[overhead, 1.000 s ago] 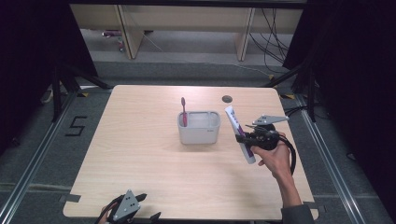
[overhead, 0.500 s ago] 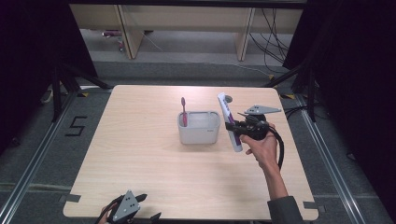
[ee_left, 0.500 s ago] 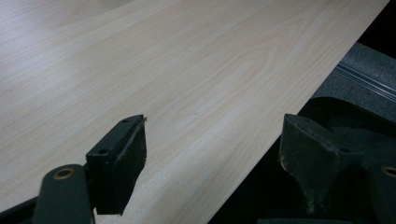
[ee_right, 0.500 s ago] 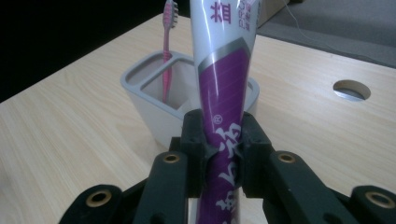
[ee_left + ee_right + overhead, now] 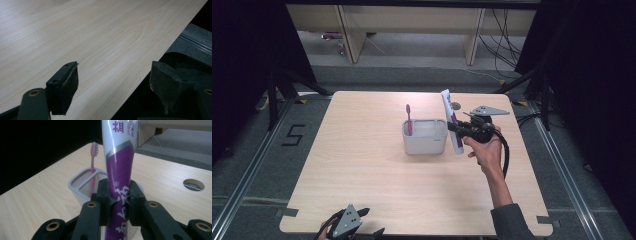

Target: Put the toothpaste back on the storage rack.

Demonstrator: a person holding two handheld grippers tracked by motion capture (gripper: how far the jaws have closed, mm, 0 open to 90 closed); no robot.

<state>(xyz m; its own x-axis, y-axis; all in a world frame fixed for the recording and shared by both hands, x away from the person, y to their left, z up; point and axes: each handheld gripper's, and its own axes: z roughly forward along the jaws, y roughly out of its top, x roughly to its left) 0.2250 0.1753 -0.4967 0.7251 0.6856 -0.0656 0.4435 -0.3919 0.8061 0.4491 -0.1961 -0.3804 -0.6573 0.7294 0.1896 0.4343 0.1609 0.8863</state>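
The right tongs [image 5: 460, 128], clamped on the white-and-purple toothpaste tube [image 5: 452, 125], have carried it from the desk's [image 5: 362, 165] right side up beside the grey plastic holder [image 5: 424, 137] with its pink toothbrush [image 5: 408, 119], ready to drop in, while the left tongs [image 5: 113, 85] idle open and empty.

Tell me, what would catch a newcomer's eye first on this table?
Probably the white and purple toothpaste tube, clamped upright in the right gripper just right of the grey holder at mid-table. Next, the pink toothbrush standing in that holder. The left gripper sits open at the near edge.
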